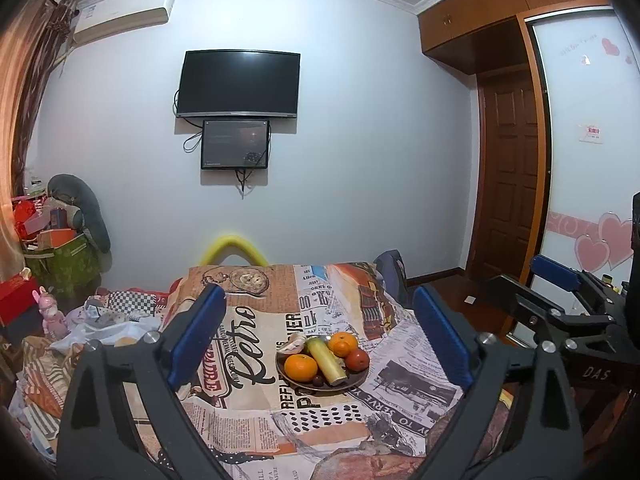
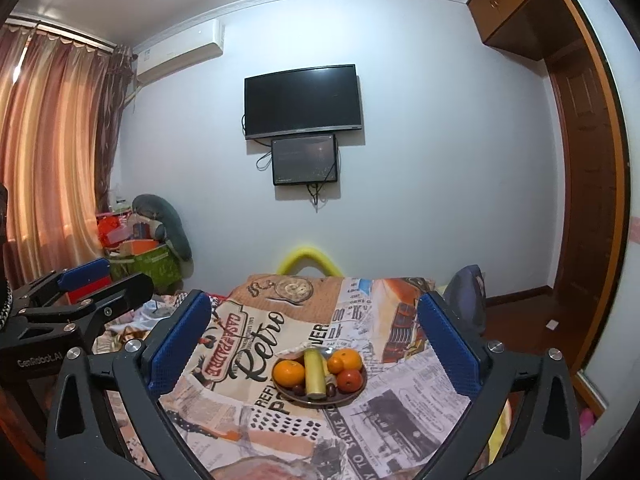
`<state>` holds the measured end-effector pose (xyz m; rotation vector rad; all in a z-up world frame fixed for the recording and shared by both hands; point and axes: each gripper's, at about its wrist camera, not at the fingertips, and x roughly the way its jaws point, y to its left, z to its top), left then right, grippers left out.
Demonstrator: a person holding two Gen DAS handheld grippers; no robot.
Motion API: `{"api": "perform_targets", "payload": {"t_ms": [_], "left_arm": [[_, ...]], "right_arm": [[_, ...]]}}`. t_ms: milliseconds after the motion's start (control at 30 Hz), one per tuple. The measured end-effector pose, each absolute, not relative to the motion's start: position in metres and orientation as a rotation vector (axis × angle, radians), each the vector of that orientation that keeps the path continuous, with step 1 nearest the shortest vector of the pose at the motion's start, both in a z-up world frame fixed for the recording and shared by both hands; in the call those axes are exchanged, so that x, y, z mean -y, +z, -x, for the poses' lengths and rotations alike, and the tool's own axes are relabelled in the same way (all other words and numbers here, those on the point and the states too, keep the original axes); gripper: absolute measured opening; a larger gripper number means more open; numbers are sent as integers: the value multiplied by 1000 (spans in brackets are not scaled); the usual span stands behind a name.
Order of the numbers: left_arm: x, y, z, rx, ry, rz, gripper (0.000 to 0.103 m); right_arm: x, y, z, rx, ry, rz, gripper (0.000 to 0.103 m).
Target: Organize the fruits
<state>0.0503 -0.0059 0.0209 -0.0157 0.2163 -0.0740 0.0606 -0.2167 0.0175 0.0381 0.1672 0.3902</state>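
Plate (image 1: 352, 382) of fruit sits mid-table on the newsprint cloth (image 1: 256, 432), well in from every edge: two oranges (image 1: 301, 367), a yellow-green stalk (image 1: 325, 360), a red fruit (image 1: 357, 359), small dark fruits. Left gripper (image 1: 320, 340) jaws spread wide, empty. Right gripper (image 2: 316, 344) likewise, holding nothing. Both short of the plate.

wall: black TV (image 1: 238, 83), small screen (image 1: 235, 144) below | corner: air conditioner (image 1: 124, 14) | right: wooden door (image 1: 510, 176)
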Motion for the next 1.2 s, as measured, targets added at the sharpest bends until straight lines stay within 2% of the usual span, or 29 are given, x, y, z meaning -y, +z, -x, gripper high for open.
{"api": "perform_targets", "payload": {"t_ms": [700,1200], "left_arm": [[9,23,-46,-204,-67,6,103],[9,22,-47,-207,-59,21,103]], "right_arm": [[221,18,-56,-161,391,-49,103],[222,20,-53,-157,392,-53,103]]}}
